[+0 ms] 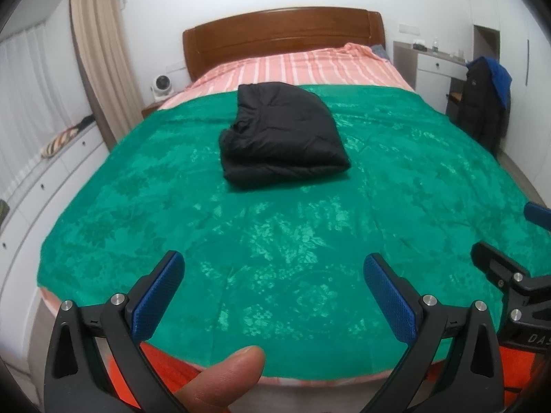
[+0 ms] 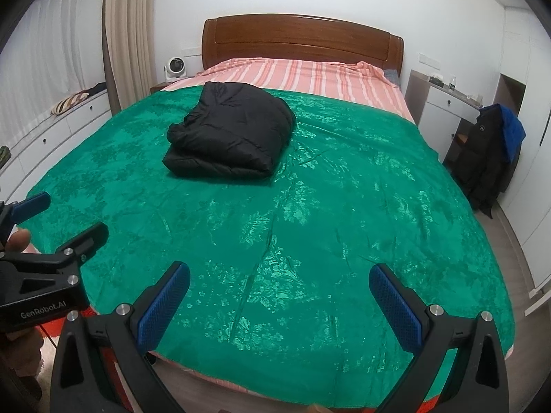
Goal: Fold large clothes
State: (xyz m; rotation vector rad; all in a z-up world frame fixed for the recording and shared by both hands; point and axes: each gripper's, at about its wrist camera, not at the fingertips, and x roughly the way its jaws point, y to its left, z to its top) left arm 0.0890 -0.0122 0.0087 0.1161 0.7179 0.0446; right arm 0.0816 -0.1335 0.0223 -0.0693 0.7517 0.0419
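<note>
Broadly, a bed (image 1: 113,179) with a wooden headboard (image 1: 282,31) fills both views, covered by a green floral bedspread (image 1: 275,234); a pink striped sheet (image 1: 303,65) shows at the head end. Black puffer jacket (image 1: 280,130) lies folded into a compact stack on the bedspread, toward the head end and left of centre in the right wrist view; neither gripper touches it. Dark coat with a blue garment (image 2: 496,148) hangs at the white desk, right of the bed. Left gripper (image 1: 273,296): blue-padded fingers spread wide, nothing between them, held over the foot edge of the bed. Right gripper (image 2: 279,304): likewise wide apart, empty, just beside the left one. A thumb (image 1: 220,375) shows at the bottom of the left wrist view. Small white fan (image 2: 175,67) stands beside the headboard.
</note>
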